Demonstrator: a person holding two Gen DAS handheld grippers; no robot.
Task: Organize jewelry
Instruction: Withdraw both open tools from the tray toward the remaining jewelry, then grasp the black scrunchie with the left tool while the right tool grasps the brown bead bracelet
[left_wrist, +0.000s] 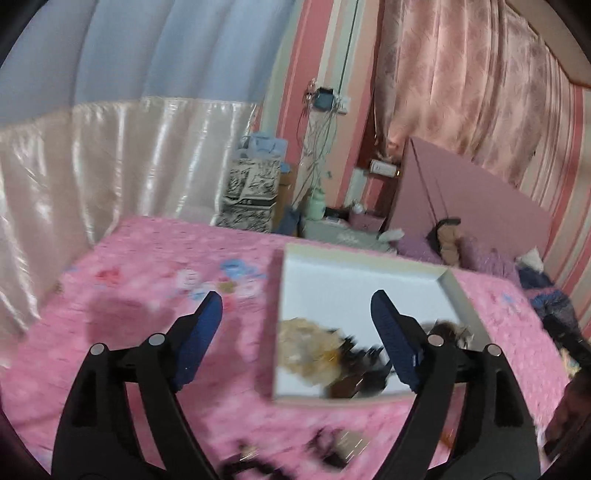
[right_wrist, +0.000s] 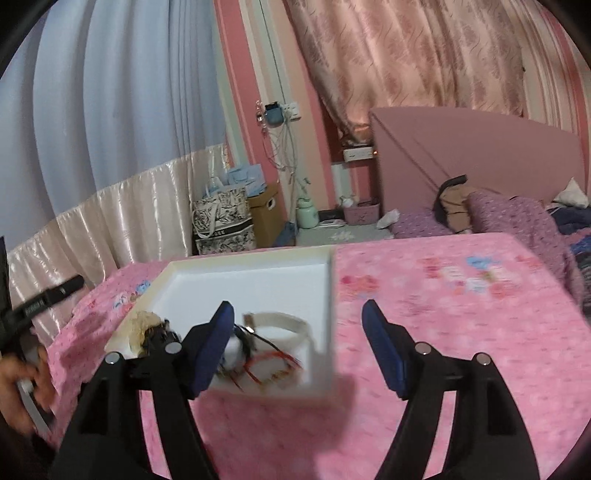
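A shallow white box (left_wrist: 364, 263) lies on a pink blanket (left_wrist: 147, 266). It holds a yellowish fluffy piece (left_wrist: 306, 343) and a blurred dark tangle (left_wrist: 364, 363). My left gripper (left_wrist: 295, 306) hovers open and empty, its right finger over the box and its left over the blanket. Blurred dark pieces (left_wrist: 332, 446) lie on the blanket nearer to me. In the right wrist view the box (right_wrist: 251, 264) also holds a white band (right_wrist: 286, 320) and red and black cords (right_wrist: 275, 365). My right gripper (right_wrist: 297, 314) is open and empty above the box's right wall.
A hand (right_wrist: 22, 373) with the other gripper shows at the left edge. Beyond the blanket stand a patterned bag (right_wrist: 223, 221), a cardboard box (right_wrist: 264, 212) and a green bottle (right_wrist: 306, 214). Purple pillows (right_wrist: 517, 218) and a pink headboard (right_wrist: 480, 155) lie at the right.
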